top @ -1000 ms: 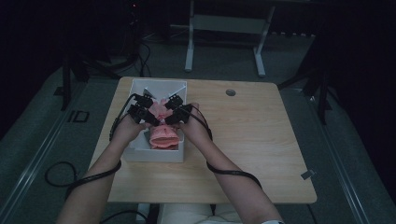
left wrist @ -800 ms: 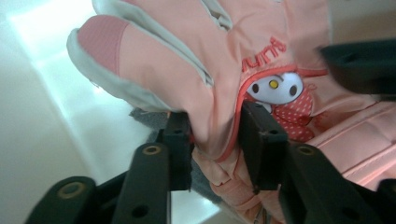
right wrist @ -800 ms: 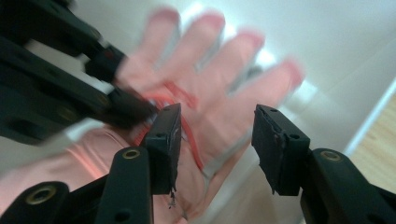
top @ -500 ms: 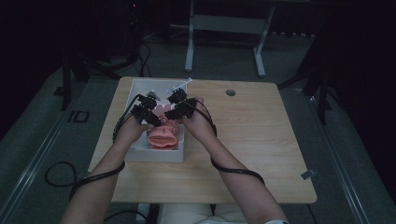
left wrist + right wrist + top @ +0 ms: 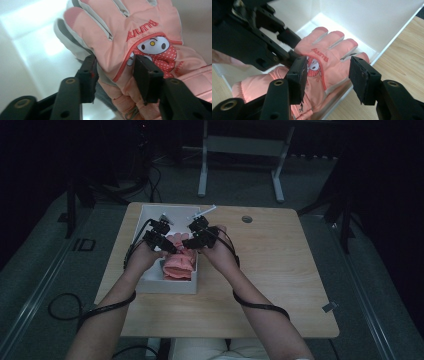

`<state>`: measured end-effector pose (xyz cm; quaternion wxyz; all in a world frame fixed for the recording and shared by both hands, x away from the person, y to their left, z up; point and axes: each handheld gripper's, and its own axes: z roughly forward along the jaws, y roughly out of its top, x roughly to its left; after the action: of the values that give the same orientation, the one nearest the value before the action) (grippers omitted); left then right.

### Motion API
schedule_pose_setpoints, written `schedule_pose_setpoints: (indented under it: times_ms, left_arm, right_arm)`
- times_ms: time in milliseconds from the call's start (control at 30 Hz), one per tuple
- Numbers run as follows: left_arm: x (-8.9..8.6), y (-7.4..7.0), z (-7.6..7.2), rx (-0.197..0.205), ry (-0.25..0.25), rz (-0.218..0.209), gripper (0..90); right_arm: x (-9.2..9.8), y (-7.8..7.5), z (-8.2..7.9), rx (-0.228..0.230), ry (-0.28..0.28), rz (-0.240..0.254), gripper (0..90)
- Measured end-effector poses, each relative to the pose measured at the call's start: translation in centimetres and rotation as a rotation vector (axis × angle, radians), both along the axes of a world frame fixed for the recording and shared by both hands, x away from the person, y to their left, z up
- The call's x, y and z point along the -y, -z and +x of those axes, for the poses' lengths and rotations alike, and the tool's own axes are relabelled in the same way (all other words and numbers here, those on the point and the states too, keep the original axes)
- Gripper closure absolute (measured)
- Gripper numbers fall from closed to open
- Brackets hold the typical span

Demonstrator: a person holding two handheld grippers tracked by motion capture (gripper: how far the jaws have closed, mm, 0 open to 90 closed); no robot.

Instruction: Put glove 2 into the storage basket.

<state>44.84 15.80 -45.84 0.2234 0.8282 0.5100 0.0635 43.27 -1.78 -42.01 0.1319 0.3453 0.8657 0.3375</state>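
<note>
Wooden table (image 5: 280, 270), white box (image 5: 150, 282) holding pink gloves (image 5: 179, 262), left claw (image 5: 115, 75) opening astride one, right claw (image 5: 328, 75) spread above.

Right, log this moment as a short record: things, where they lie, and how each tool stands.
surface: wooden table
container: white box, on the table's left part
contents: pink gloves lying in the box
print: cartoon face and red lettering on the glove's back
left tool: jaws have just been opening, astride the glove's edge, pads not pressing
right tool: jaws have just been opening, apart, above the glove
</note>
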Motion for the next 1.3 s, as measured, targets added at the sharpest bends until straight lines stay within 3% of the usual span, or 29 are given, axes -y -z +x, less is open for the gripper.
schedule_pose_setpoints:
  times_ms: [500,767,867,900,933,967,1133,1300]
  left_arm:
    - [-1.3,-1.9,-1.0,0.094,-0.023,0.016,45.8]
    - [-1.0,-3.8,-2.2,0.170,-0.001,-0.038,42.3]
    - [-0.6,-4.6,-3.1,0.206,0.035,-0.080,34.4]
    - [-0.6,-4.6,-3.1,0.206,0.035,-0.080,28.1]
    - [-0.6,-4.6,-3.1,0.206,0.035,-0.080,28.1]
    - [0.3,-5.1,-4.0,0.240,0.080,-0.091,21.0]
    - [1.5,-5.4,-4.9,0.272,0.118,-0.097,1.6]
    - [2.3,-5.8,-6.0,0.324,0.152,-0.115,1.2]
  right_arm:
    - [1.0,-1.5,-1.3,0.036,-0.024,0.038,46.7]
    - [1.7,-1.8,-1.5,0.046,-0.032,0.065,44.2]
    - [2.0,-2.0,-1.7,0.048,-0.034,0.074,41.2]
    - [2.0,-2.0,-1.7,0.048,-0.034,0.074,41.2]
    - [2.2,-2.1,-1.8,0.057,-0.037,0.076,41.2]
    - [2.7,-2.2,-1.9,0.062,-0.040,0.084,36.8]
    - [4.1,-2.2,-2.1,0.077,-0.061,0.104,24.3]
    - [5.3,-1.9,-2.3,0.075,-0.079,0.136,17.2]
